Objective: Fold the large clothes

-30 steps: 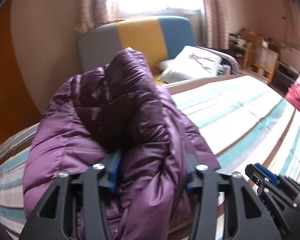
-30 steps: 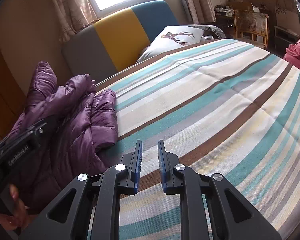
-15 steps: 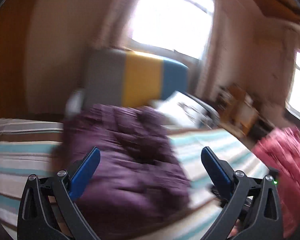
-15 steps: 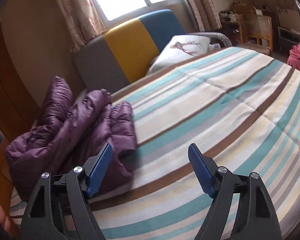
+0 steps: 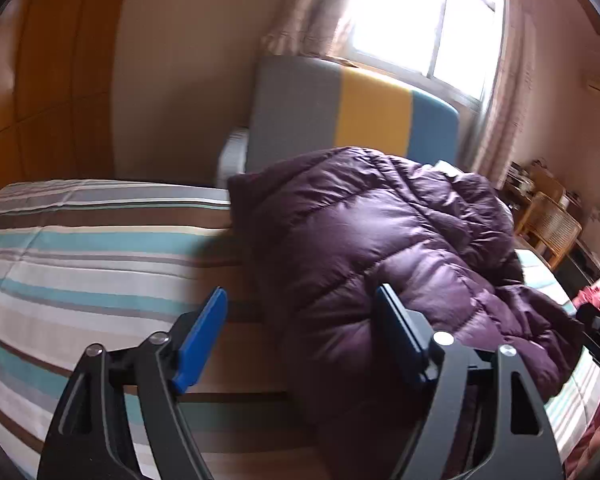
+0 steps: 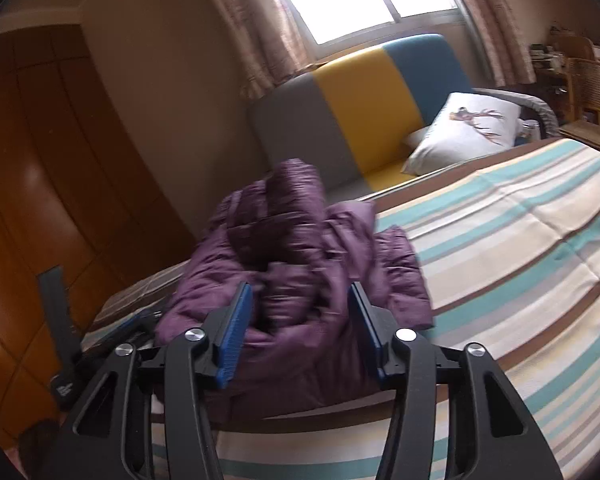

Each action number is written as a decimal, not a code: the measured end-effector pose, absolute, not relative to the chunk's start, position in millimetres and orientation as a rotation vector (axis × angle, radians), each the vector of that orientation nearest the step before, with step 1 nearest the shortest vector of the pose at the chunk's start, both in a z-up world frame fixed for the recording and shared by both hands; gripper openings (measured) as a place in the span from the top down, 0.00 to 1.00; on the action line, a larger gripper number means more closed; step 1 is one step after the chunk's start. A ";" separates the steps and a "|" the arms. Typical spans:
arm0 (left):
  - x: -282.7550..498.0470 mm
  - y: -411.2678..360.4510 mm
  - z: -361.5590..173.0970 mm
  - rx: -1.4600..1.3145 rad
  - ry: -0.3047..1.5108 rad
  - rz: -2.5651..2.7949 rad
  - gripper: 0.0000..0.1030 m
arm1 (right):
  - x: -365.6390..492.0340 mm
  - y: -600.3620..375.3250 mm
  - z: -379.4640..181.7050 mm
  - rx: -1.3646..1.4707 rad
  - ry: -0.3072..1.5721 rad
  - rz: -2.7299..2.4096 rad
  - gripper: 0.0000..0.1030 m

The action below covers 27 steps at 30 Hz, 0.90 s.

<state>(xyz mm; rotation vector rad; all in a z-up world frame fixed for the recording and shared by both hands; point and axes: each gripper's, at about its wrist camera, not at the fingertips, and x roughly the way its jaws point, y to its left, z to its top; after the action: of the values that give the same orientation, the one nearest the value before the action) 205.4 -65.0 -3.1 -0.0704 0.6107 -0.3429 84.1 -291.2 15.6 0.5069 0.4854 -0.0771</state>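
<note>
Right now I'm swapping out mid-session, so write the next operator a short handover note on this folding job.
Left gripper: jaws closing, edge of the purple quilted puffer jacket between them, not pinched.
Right gripper: jaws closing around the jacket's near bulge; no grip visible.
Jacket: bunched heap near the striped bedspread's edge.
Done: no tidy fold visible.
Left: grip, spread flat, fold.

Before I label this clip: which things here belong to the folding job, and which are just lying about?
Part of the job:
- purple puffer jacket, bunched up
- striped bed cover it lies on
- left gripper, right gripper, jaws closing

Lying about:
- white pillow
- wicker chair
- red cloth
</note>
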 end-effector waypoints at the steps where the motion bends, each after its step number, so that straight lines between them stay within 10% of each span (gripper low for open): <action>1: 205.6 -72.4 -3.7 -0.063 0.624 -0.364 0.36 | 86.1 -289.9 15.8 0.506 0.493 -0.069 0.58; 9: 195.6 -115.8 -1.4 0.168 0.602 -0.426 0.40 | 110.6 -301.4 -9.4 0.460 0.614 -0.145 0.82; 16: 183.5 -139.5 -10.3 0.292 0.589 -0.434 0.40 | 114.1 -325.9 -52.2 0.509 0.689 -0.227 0.82; 27: 184.8 -128.5 -3.4 0.231 0.609 -0.434 0.39 | 164.2 -297.5 41.2 0.309 0.569 -0.170 0.82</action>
<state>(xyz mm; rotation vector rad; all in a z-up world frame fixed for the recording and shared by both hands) 184.8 -128.5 -3.4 0.2305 0.6091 -0.4340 164.2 -297.5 41.2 0.3088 0.5688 -0.1701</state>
